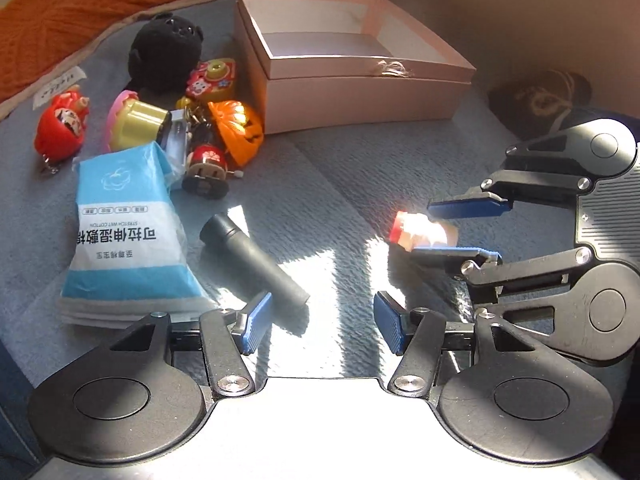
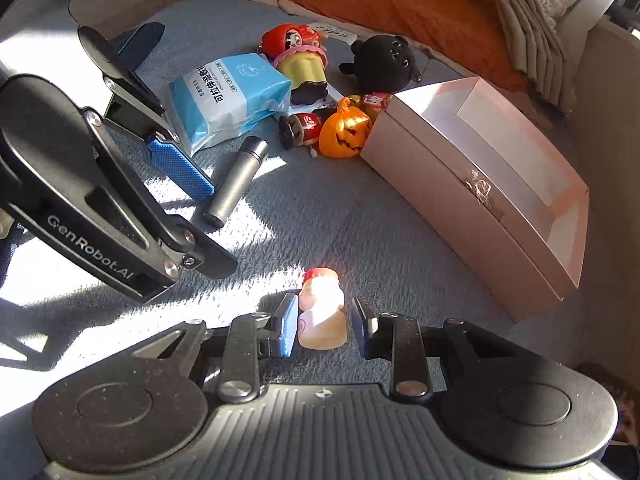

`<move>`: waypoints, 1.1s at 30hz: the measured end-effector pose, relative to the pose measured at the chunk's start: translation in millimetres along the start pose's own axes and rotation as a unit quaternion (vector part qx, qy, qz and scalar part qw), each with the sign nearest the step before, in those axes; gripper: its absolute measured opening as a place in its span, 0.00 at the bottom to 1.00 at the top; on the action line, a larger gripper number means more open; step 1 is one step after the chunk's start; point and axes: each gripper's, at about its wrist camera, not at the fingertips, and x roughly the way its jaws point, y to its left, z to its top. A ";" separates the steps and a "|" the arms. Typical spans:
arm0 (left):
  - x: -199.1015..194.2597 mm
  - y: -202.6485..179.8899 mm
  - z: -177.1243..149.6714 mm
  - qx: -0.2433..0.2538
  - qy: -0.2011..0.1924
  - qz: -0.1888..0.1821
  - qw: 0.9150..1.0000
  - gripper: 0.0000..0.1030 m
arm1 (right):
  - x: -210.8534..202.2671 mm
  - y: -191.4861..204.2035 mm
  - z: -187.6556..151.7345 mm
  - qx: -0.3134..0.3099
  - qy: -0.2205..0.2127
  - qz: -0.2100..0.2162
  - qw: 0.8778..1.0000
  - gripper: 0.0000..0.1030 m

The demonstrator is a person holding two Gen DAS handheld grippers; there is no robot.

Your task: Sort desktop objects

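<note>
A small pale bottle with a red cap [image 2: 322, 312] lies on the grey mat between the jaws of my right gripper [image 2: 325, 330]; the left pad touches it, the right jaw stands a little off. It also shows in the left wrist view [image 1: 424, 232], between the right gripper's blue pads [image 1: 460, 226]. My left gripper [image 1: 320, 322] is open and empty above the mat, just right of a black cylinder [image 1: 254, 258]. The open pink box [image 1: 352, 60] stands behind.
A blue wipes pack [image 1: 128, 236], an orange pumpkin [image 1: 238, 130], a red daruma [image 1: 62, 126], a black plush [image 1: 166, 50] and several small toys are heaped at the left. An orange blanket [image 2: 400, 4] lies beyond the mat.
</note>
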 end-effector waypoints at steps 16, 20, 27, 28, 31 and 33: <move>-9.5 6.6 30.7 0.045 -0.095 0.027 0.994 0.93 | 2.1 -11.4 -10.1 -0.001 0.020 -0.007 1.000 0.40; 11.5 10.6 43.9 0.050 -0.079 0.030 0.995 0.94 | -2.0 -8.3 -11.9 -0.015 0.019 0.000 1.000 0.45; 18.8 2.0 24.1 0.109 -0.003 -0.037 0.993 0.95 | -6.7 -11.2 -18.3 -0.037 0.017 -0.001 0.999 0.53; 16.7 -3.5 17.6 0.126 0.010 -0.043 0.991 0.95 | -5.6 -12.2 -18.6 -0.035 0.018 -0.003 0.999 0.53; 9.7 -19.8 -3.0 0.177 0.018 -0.039 0.983 0.97 | -4.4 -14.4 -17.8 -0.029 0.016 -0.004 0.999 0.53; 8.7 -27.5 -10.9 0.191 0.010 -0.014 0.982 0.97 | -5.1 -14.5 -17.2 -0.026 0.014 -0.004 1.000 0.53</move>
